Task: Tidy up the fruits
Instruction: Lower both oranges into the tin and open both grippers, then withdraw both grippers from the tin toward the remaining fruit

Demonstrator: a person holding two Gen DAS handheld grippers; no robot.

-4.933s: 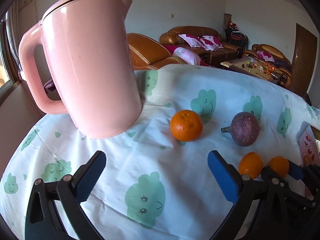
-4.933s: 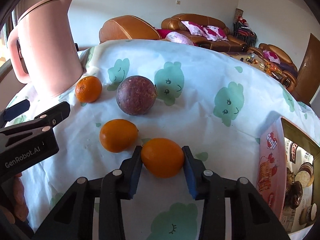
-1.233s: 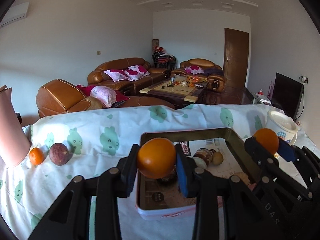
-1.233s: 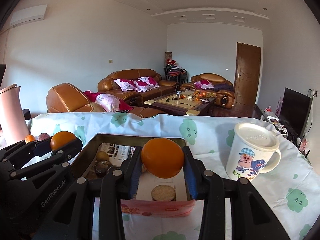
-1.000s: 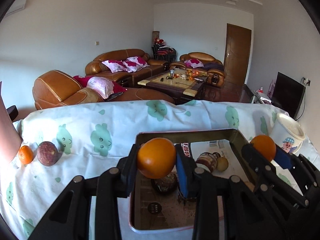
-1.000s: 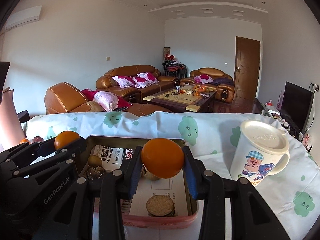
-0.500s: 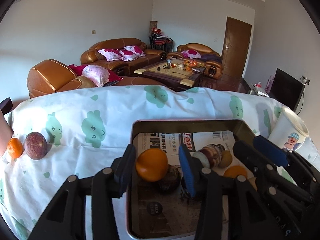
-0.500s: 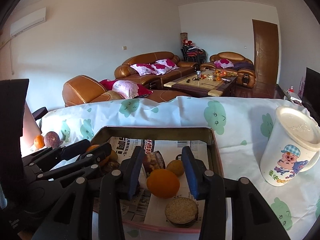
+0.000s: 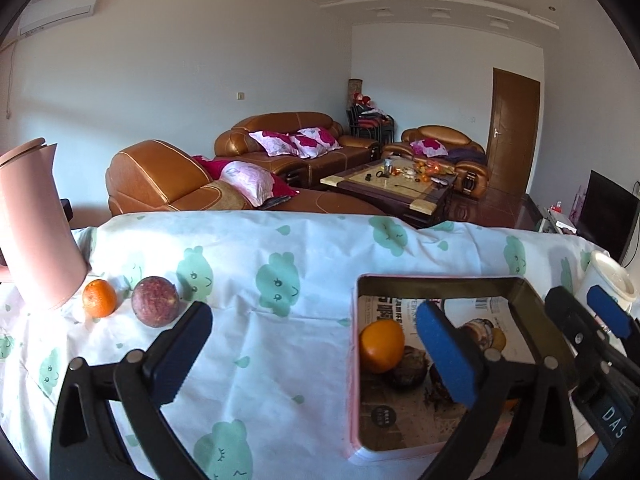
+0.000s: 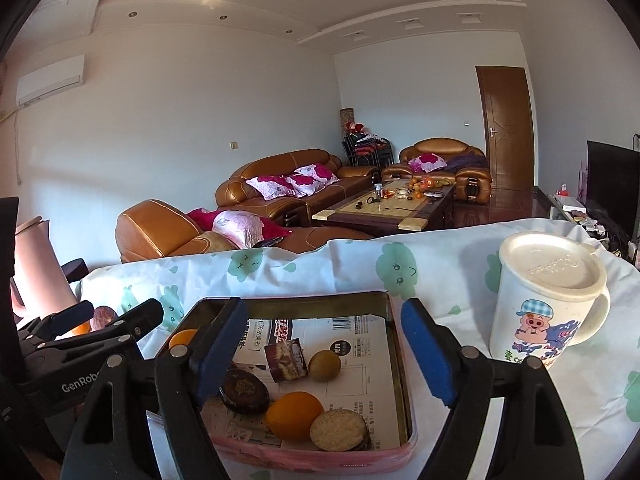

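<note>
A pink tin (image 9: 354, 384) (image 10: 402, 364) lined with printed paper sits on the table. One orange (image 9: 382, 345) lies at its left side and also shows in the right wrist view (image 10: 182, 338). A second orange (image 10: 295, 409) lies near its front edge among dark cakes. A small orange (image 9: 99, 298) and a purple passion fruit (image 9: 155, 301) rest on the cloth at the left. My left gripper (image 9: 316, 356) is open and empty above the cloth and the tin's left edge. My right gripper (image 10: 324, 350) is open and empty over the tin.
A pink kettle (image 9: 34, 232) stands at the far left beside the small orange. A lidded white cartoon mug (image 10: 548, 300) stands right of the tin. A cloud-print cloth (image 9: 256, 280) covers the table. Sofas and a coffee table lie beyond its far edge.
Both grippers opened wider and pulled up and back from the tin. The two oranges stay in the tin. The left gripper has shifted left over the cloth.
</note>
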